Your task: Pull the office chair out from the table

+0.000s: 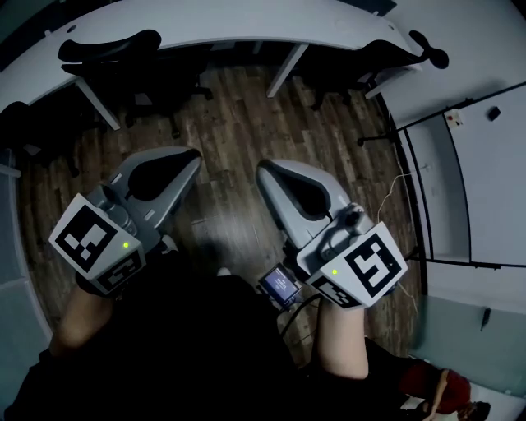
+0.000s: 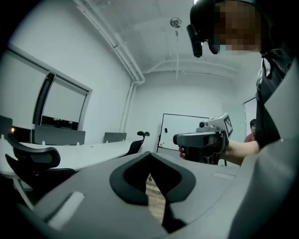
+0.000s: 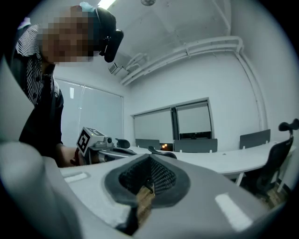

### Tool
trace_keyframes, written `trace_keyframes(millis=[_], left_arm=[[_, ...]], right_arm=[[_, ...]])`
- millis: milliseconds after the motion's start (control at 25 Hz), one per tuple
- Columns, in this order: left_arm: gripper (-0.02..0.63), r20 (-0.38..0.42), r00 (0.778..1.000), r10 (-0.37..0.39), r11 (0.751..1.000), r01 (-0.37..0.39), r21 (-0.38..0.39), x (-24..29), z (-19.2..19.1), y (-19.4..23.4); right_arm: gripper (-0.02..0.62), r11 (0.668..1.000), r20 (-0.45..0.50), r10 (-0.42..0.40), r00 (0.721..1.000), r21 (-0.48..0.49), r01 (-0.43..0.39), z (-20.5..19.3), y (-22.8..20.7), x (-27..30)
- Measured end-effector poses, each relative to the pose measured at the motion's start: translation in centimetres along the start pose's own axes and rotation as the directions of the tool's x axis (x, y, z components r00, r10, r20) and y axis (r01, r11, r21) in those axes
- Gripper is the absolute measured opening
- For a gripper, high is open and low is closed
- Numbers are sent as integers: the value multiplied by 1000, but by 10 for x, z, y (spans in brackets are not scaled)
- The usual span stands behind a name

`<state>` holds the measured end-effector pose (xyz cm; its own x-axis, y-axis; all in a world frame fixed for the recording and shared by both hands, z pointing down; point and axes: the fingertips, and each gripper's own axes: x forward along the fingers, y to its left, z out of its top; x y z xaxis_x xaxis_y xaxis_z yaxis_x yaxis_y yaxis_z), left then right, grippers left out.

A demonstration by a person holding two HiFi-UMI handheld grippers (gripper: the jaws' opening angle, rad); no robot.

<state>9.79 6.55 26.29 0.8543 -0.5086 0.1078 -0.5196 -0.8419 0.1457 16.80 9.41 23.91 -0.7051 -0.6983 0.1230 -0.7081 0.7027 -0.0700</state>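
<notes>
Flagging risks before any contact.

Two black office chairs sit tucked under the curved white table [image 1: 246,20]: left chair [image 1: 111,51] and right chair [image 1: 394,53]. Both are pushed right in, backs toward the room and well apart from both grippers. The task doesn't say which one, so picking the wrong chair is risk one. A third dark chair [image 1: 16,123] at the far left edge adds to the ambiguity.

Left gripper [image 1: 191,158] and right gripper [image 1: 265,169] are held near the person's body over the wood floor [image 1: 230,123]. Both have jaws fully together with nothing between them. Risk two is reaching a backrest closed: the jaws must part first, or the tips just shove the chair deeper under the table.

Risk three, my read: the chair probably rolls, and the top of the back is narrow and curved. A shallow pinch up there likely slips, or tilts the back instead of moving the base. Better to grip lower on the back and pull straight.

Risk four: a white table leg [image 1: 286,70] stands near each chair, so an angled pull could hook an armrest or the base on it.

Risk five: a loose cable [image 1: 394,191] lies on the floor near the whiteboard [image 1: 493,181]. If the right chair is chosen, it could roll over or snag that cable.
</notes>
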Motion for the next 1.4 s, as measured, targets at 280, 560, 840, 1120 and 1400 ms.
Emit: trace_keyframes(millis=[280, 560, 840, 1120, 1400], left_arm=[[2, -1, 997, -71, 997, 71, 23, 5, 20, 57], [2, 43, 999, -24, 1000, 24, -6, -37, 30, 141], [2, 62, 997, 56, 998, -55, -17, -88, 32, 203], [2, 49, 995, 87, 996, -87, 9, -120, 31, 241], [2, 46, 995, 88, 996, -88, -10, -98, 29, 251]], right_arm=[[2, 1000, 13, -8, 1000, 4, 8, 20, -3, 57], [2, 998, 4, 59, 998, -19, -59, 31, 16, 138], [2, 986, -28, 155, 987, -49, -157, 49, 34, 216], [2, 969, -40, 233, 972, -74, -235, 59, 42, 276], [2, 966, -34, 249, 968, -69, -251, 52, 24, 287]])
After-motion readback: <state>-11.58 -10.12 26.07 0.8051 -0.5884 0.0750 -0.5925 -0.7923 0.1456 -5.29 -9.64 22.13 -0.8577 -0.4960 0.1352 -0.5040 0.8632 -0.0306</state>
